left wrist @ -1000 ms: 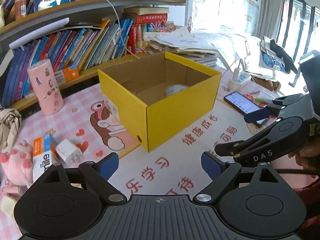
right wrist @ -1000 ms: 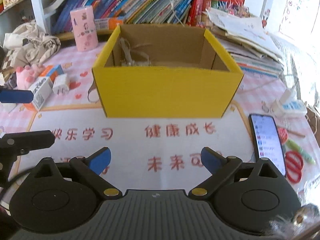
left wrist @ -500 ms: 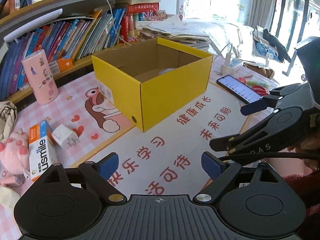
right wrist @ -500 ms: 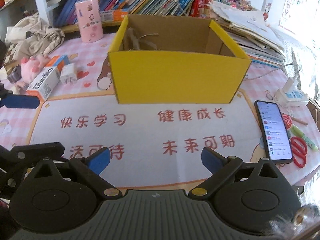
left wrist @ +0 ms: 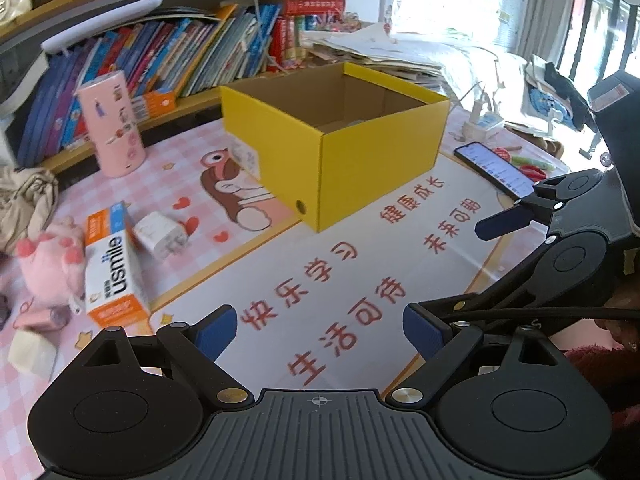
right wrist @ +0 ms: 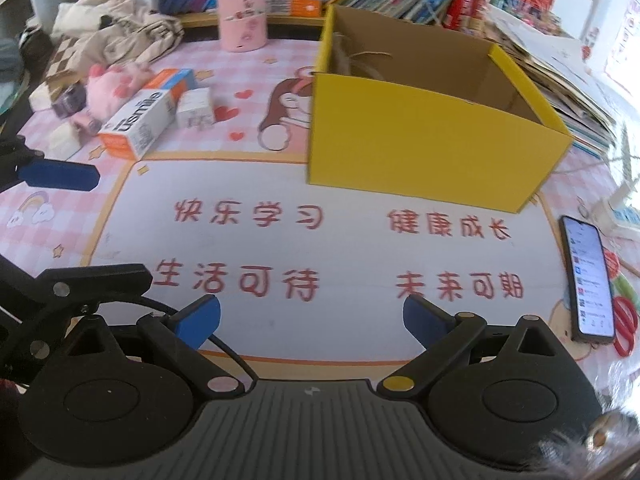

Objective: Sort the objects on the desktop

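Observation:
A yellow cardboard box [left wrist: 360,164] [right wrist: 420,152] stands open-topped on the pink desk mat [left wrist: 360,280] [right wrist: 280,248]. Left of it lie an orange-and-white usmile carton [left wrist: 114,268] [right wrist: 144,116], a white charger block [left wrist: 160,234] [right wrist: 195,110] and a pink plush toy [left wrist: 48,264] [right wrist: 112,80]. A black phone [left wrist: 496,168] [right wrist: 586,280] lies to the right of the box. My left gripper [left wrist: 320,330] hovers open over the mat's red lettering, nothing between its blue pads. My right gripper [right wrist: 312,316] is also open and empty; its fingers [left wrist: 504,222] show at the right of the left wrist view.
A pink cylinder [left wrist: 112,128] [right wrist: 242,4] stands near the bookshelf [left wrist: 180,56]. Stacked papers [left wrist: 380,52] lie behind the box. Red scissors [right wrist: 624,320] and a white power adapter [left wrist: 484,124] sit beside the phone. A beige cloth bag [right wrist: 108,40] lies at far left.
Both grippers drew back from the box and shifted left; the box now looks smaller and farther, and the carton, charger and plush show more fully. Jaws stayed open.

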